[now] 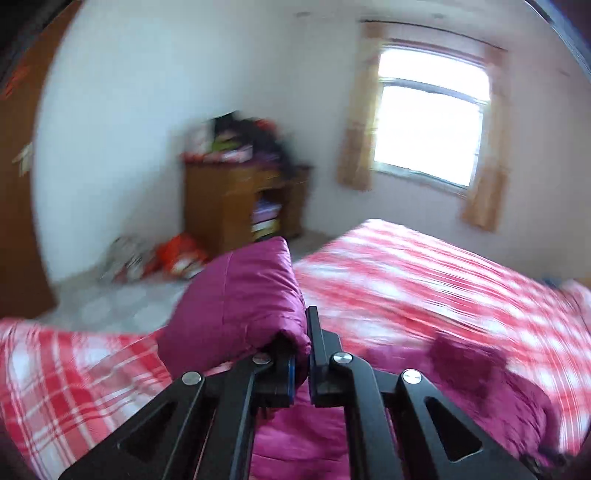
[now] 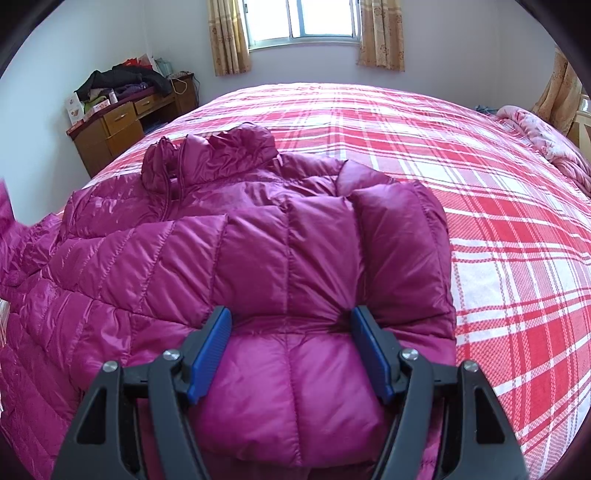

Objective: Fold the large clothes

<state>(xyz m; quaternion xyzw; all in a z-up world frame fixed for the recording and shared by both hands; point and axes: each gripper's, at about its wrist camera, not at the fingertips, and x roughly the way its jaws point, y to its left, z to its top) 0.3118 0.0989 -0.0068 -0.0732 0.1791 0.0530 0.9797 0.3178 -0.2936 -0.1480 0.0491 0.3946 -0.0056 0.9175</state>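
Observation:
A magenta puffer jacket lies spread on the red-and-white plaid bed, collar towards the window, with one sleeve folded across its body. My right gripper points down onto that folded sleeve. Its blue pads stand wide and press into a puffy section that bulges between them. In the left wrist view, which is blurred, my left gripper is shut on a fold of the jacket and holds it lifted above the bed. The left fingertip is buried in the fabric.
A wooden dresser piled with clothes and boxes stands by the wall left of the bed. Bags lie on the floor near the dresser. A crumpled pink blanket sits at the bed's far right. A curtained window is beyond.

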